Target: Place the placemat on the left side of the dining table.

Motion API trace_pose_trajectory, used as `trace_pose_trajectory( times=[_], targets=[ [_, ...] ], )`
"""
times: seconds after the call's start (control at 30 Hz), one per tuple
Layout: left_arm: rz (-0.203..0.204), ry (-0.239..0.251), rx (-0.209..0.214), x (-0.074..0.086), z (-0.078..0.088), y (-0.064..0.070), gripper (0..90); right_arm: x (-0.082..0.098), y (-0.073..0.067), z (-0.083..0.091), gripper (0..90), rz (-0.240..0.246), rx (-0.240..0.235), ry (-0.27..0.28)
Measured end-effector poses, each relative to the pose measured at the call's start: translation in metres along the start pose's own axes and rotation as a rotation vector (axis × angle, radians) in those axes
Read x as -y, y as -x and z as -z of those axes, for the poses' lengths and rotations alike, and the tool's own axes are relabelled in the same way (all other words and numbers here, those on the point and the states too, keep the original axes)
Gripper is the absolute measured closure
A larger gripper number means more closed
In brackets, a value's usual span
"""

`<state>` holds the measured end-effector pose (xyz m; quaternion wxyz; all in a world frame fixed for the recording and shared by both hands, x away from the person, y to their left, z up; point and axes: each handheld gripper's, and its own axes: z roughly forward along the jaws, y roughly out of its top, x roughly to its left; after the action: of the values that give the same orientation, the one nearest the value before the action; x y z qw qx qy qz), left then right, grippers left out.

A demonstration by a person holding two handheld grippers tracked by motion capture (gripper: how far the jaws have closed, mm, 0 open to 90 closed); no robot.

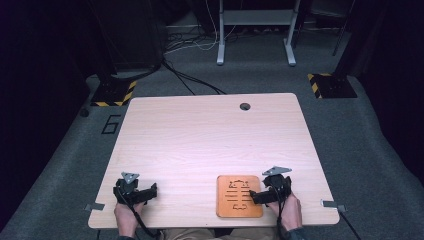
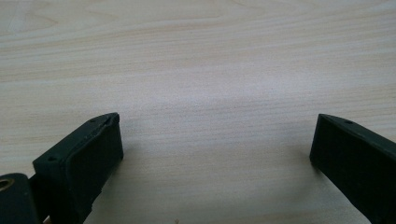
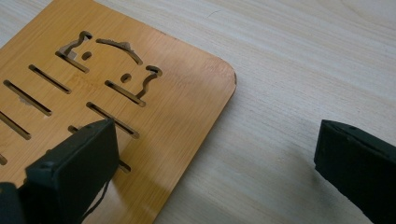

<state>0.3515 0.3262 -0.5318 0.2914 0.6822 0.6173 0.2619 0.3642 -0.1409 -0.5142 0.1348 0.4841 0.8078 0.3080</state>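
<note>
Right gripper (image 1: pixel 256 196) jaws wide apart over wooden board (image 1: pixel 239 196) edge. Left gripper (image 1: pixel 152 190) apart too. Best slide one jaw under, then squeeze gently.

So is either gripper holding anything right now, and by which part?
Nothing is held. The right gripper is open, one finger over the slotted wooden board near its edge, the other over the table. The left gripper is open over bare table.

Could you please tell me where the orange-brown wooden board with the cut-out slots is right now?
In the high view, the orange-brown wooden board lies flat near the front edge of the light wooden table, right of centre, its right edge beneath the right hand-held gripper.
</note>
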Motion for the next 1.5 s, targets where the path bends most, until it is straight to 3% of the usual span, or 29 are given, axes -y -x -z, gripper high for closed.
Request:
trace_pose_trajectory(
  times=[1.1,1.4,1.5],
  targets=[
    [0.000,0.000,0.000,0.000,0.000,0.000,2.3,0.002,0.017,0.003,0.0,0.016,-0.037,-0.015],
    [0.011,-0.001,-0.003,0.000,0.000,0.001,2.0,0.006,0.020,0.005,0.0,-0.003,-0.027,0.003],
    [0.019,-0.006,0.013,0.000,0.002,0.004,0.8,0.007,0.022,0.007,0.0,-0.013,-0.028,0.016]
  ],
)
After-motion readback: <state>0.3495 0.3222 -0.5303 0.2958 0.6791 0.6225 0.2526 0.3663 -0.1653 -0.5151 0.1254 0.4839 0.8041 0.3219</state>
